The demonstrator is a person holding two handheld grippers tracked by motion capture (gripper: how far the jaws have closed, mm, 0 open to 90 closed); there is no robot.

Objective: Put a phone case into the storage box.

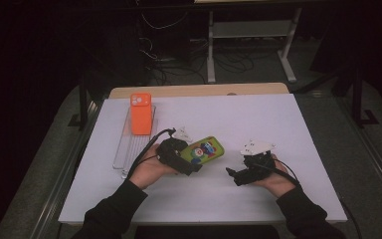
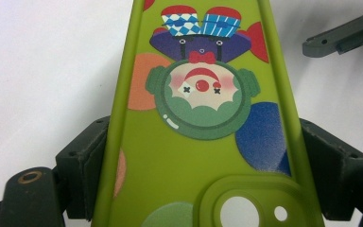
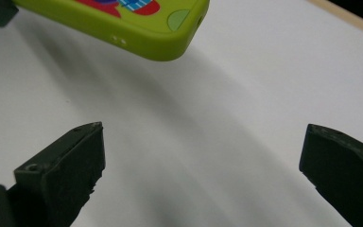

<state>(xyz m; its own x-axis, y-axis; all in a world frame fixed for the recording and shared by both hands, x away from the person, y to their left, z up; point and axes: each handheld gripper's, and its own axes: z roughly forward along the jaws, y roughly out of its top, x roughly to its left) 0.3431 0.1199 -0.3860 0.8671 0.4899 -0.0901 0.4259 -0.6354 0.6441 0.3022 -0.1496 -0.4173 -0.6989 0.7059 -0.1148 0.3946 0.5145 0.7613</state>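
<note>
Left claw clamps the green phone case just above the worktop, right claw gapes empty nearby, so you keep the case level while bringing the right in.

High view: the white table top is evenly lit from above, the room around it falls to near black, and the frame is soft and grainy. Left gripper view: bright, flat light; the green phone case is sharp at mid-frame, with faint sheen on its raised rim and slight softening toward the edges. Right gripper view: the case casts a broad diffuse shadow on the table; the near jaws are blurred.
</note>
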